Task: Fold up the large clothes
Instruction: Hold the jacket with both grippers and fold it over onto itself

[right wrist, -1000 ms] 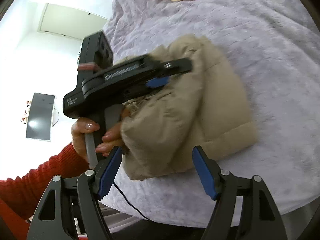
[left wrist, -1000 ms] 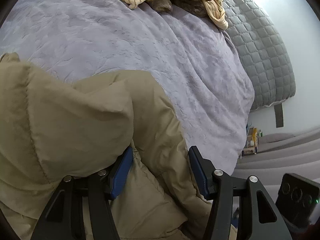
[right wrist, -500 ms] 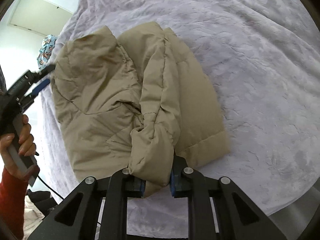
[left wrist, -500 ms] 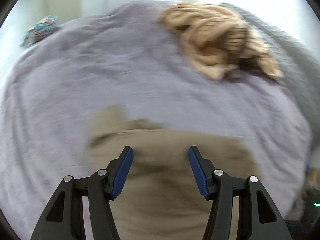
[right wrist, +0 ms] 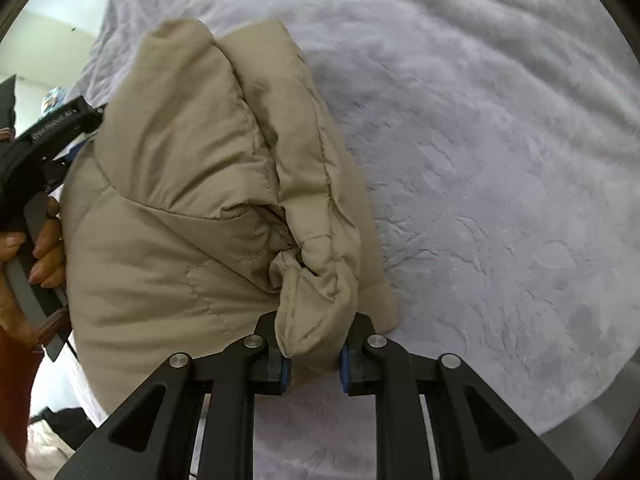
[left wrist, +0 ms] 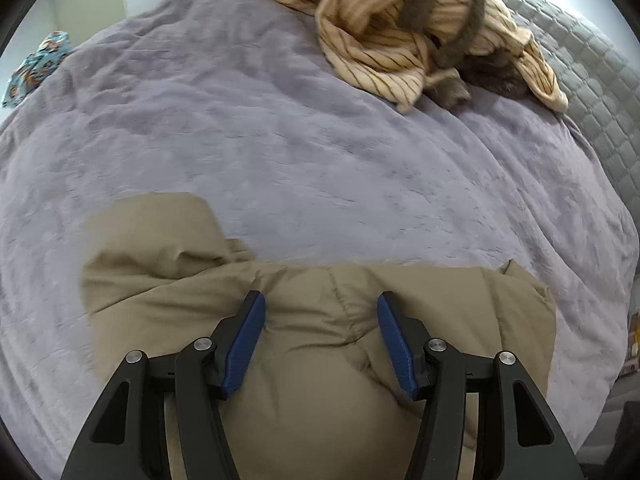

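Change: my right tongs (right wrist: 312,364), spread a second ago, now pinch the tan jacket's (right wrist: 192,208) sleeve.
Left tongs (left wrist: 320,340): spread above the jacket, holding nothing.
Meaning: sleeve ready to fold inward.

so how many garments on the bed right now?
3, maybe more. Khaki puffer jacket at the near edge, a fold of it pinched in the right gripper. Striped yellow top with a grey-brown piece tangled in it, far side; that heap may hide others.

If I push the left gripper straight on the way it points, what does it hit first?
Most likely the tan puffer jacket, which fills the gap between the open fingers of the left gripper; depth is unclear.
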The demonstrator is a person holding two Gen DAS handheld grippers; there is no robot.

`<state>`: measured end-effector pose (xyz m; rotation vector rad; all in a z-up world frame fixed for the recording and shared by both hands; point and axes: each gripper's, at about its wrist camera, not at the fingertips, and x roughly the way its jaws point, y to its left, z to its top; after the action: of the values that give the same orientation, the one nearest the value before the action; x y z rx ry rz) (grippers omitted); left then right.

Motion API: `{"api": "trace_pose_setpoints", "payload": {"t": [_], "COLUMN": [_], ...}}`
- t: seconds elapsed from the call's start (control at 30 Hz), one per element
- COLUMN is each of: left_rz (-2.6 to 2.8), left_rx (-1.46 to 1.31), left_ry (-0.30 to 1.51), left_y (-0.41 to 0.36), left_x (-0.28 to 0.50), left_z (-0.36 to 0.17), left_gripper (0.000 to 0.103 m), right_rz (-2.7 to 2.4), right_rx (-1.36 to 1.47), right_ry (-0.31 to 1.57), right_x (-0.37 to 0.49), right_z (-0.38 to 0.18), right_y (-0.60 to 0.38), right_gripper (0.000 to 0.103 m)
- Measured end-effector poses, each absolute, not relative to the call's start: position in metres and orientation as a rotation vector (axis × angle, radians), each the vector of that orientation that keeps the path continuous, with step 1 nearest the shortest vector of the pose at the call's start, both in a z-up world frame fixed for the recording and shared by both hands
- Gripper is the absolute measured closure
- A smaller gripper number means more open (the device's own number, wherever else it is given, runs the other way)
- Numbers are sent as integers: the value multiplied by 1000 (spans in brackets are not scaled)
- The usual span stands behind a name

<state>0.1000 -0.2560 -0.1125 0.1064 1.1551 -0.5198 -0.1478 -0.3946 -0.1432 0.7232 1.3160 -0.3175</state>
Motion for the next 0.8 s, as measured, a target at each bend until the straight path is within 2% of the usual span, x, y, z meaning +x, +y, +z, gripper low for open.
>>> {"api": "trace_pose_setpoints", "payload": {"t": [0.13, 0.23, 0.43, 0.57, 0.8], "left_rz": [-516, -515, -512, -510, -501], "left_rx": [134, 140, 136, 141, 162], "left_ry": [1159, 1161, 1161, 1157, 1146], "left_y": [-267, -264, -261, -261, -262], "left_x": [98, 98, 100, 99, 97], "left_z": [-123, -125, -126, -125, -124], "left_gripper": [44, 44, 44, 44, 43], "right_rz": [-307, -299, -406, -362, -229], "right_rx": [772, 783, 730, 641, 511], "right_ry": [1346, 1350, 1191, 1130, 1267], "right_x": [-148, -153, -188, -168, -135], "right_z": [-158, -145, -87, -61, -101], "right_y": [-403, -413, -445, -448, -400], "right_gripper": [81, 70, 69, 69, 69]}}
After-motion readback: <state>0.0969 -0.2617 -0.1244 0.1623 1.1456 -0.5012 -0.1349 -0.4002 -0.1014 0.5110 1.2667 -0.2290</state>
